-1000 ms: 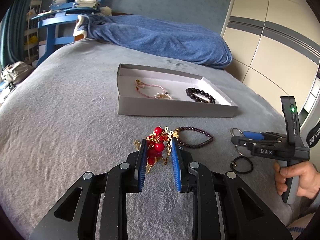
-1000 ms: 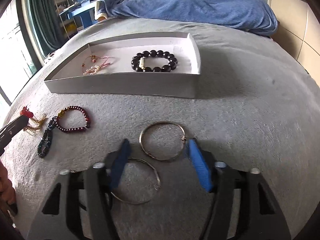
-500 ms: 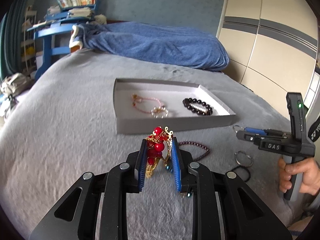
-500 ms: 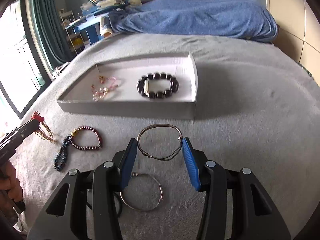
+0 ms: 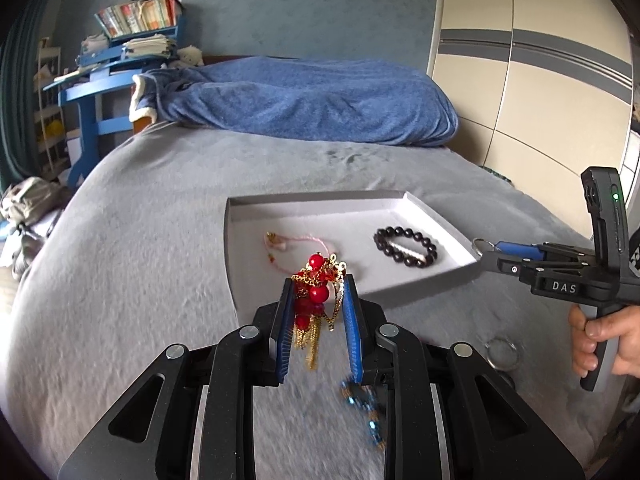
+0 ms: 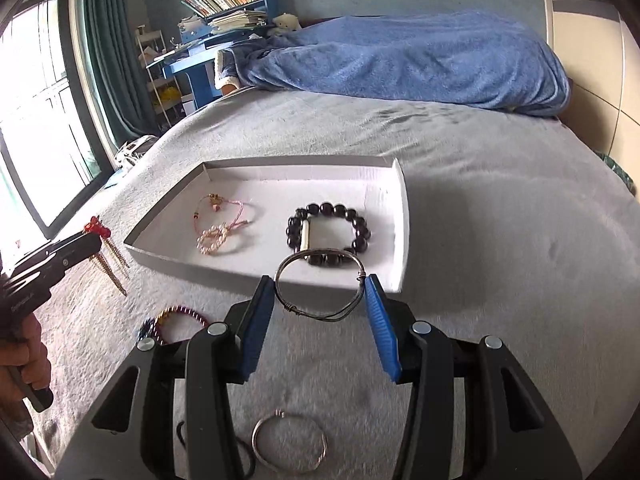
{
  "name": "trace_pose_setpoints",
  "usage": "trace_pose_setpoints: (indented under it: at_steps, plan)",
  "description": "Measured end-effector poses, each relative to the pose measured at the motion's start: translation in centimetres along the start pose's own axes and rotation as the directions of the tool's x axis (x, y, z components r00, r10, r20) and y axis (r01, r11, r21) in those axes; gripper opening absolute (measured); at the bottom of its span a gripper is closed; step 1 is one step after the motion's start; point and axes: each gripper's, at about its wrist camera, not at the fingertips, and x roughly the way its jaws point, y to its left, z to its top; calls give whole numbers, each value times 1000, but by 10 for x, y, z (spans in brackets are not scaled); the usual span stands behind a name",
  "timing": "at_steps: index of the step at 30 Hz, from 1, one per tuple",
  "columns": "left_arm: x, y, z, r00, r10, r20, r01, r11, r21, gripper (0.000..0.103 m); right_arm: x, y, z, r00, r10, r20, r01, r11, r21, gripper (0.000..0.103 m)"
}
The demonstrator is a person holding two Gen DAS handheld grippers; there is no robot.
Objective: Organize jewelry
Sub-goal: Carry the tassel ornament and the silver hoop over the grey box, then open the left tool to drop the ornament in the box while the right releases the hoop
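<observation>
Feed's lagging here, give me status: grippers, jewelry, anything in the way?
Left gripper shut on red bead ornament. Right gripper shut on wire bangle. Both held near white tray. Path clear; tray holds black bead bracelet, pink cord bracelet.

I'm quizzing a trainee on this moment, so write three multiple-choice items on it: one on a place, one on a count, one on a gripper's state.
1. Where does the black bead bracelet lie?
A. in the white tray
B. on the grey bedspread
C. on the blue blanket

2. How many pieces of jewelry lie in the tray?
A. one
B. two
C. four

3. What does the right gripper hold?
A. nothing
B. a red bead ornament
C. a silver wire bangle

Answers:
1 A, it rests on the tray's floor near the right wall.
2 B, only the black bracelet and the pink cord bracelet.
3 C, the bangle spans its blue pads, clear of the bed.
</observation>
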Motion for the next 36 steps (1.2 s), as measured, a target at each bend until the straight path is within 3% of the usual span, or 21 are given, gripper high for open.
trace_pose_setpoints:
  at_steps: [11,20,29,32,36]
  plan:
    - [46,-3,34,999,12,-30,-11,999,39,24,39,5,29,999,-19,-38,17,998,-67,46]
    - [83,1,35,989,-96,-114,95,995,-9,24,68,0,30,996,-9,-84,4,998,-60,47]
    - [99,1,19,982,-32,-187,39,999,34,25,80,-1,22,993,-17,-113,9,998,-68,47]
    - [98,3,16,981,-14,-191,22,999,40,36,80,-1,21,994,-22,-111,14,997,-79,48]
    - [88,7,13,986,-10,-168,16,999,36,41,75,-1,21,995,-21,-97,13,996,-83,48]
